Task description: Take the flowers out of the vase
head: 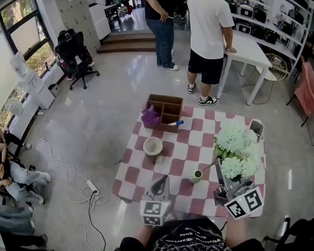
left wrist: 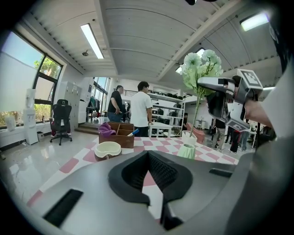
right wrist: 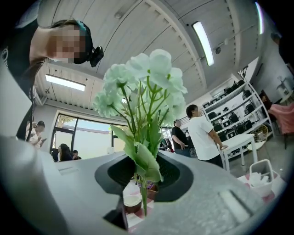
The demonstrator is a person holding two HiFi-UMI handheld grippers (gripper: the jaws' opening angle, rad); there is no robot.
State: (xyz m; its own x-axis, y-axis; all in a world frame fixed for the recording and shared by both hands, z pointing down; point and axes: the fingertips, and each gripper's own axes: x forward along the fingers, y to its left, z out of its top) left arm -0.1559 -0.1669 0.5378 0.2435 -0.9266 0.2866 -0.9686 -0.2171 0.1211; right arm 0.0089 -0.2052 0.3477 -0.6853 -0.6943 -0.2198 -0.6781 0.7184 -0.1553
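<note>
Cloth, bare wood and matt plastic above a glossy floor.

The tablecloth (head: 174, 160) under the wooden box (head: 166, 107) is matt woven cloth in pink and white checks. The box itself is brown, plain and unpolished, and the purple cloth (head: 150, 117) in its left side is soft and crumpled. In front of the box, the cream bowl (head: 152, 146) is smooth with a slight sheen, and the pale green vase (head: 197, 174) is ribbed and matt. The flowers (right wrist: 142, 82) look like fabric with plastic leaves. The left gripper (left wrist: 148, 159) and right gripper (right wrist: 143, 176) have smooth matt grey shells and black ridged pads. The floor (head: 104, 98) is polished and mirror-glossy.
</note>
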